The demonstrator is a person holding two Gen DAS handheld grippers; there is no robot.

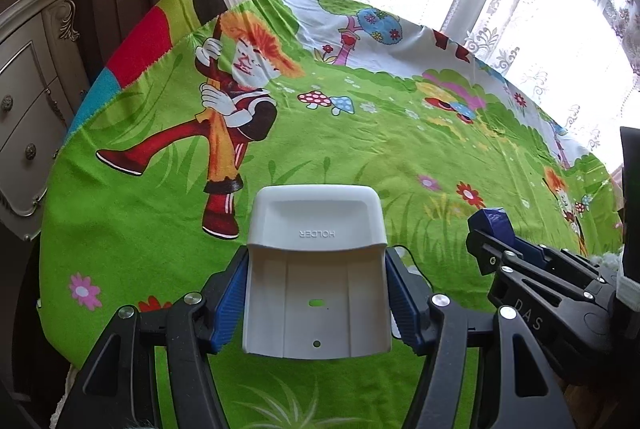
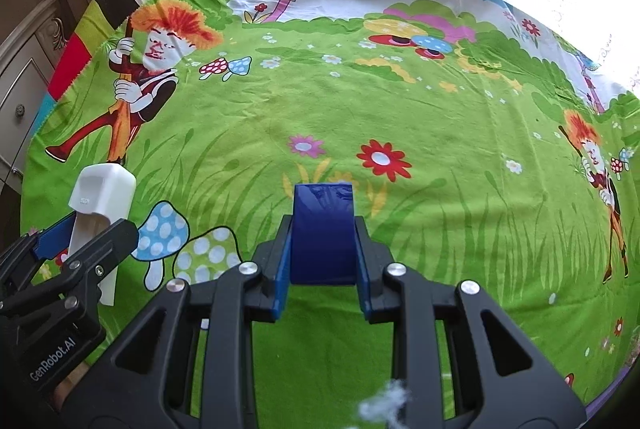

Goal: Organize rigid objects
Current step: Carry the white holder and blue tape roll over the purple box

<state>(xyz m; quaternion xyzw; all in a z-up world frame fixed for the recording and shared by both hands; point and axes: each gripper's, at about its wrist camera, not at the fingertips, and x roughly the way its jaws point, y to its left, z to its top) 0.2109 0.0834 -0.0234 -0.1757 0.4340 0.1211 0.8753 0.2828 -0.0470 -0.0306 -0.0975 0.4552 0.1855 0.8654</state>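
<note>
- On my left, the left tongs [image 1: 316, 305] are pinching a white holder [image 1: 316, 269] by its two sides; the blue pads press flat against its walls, and it sits between them above the desk [image 1: 360, 133], which is covered by a bright green cartoon cloth.
- The white holder looks like hard moulded plastic: an open tray with a raised hood at the far end marked "HOLDER", a small slot and a round hole in its floor. It should not give under the grip.
- To the right, my right tongs [image 2: 322, 249] are pinching a dark blue block [image 2: 323, 229], glossy and flat-faced, its far end sticking out past the pads over the cloth.
- From the right wrist view the two tongs are side by side, the white holder near the left edge, well apart from the blue block.
- I judge the step in hand to be carrying both pieces, each already gripped.
- The next move likely calls for bringing the block toward the holder's open tray, or setting both down neatly; I cannot tell which.
</note>
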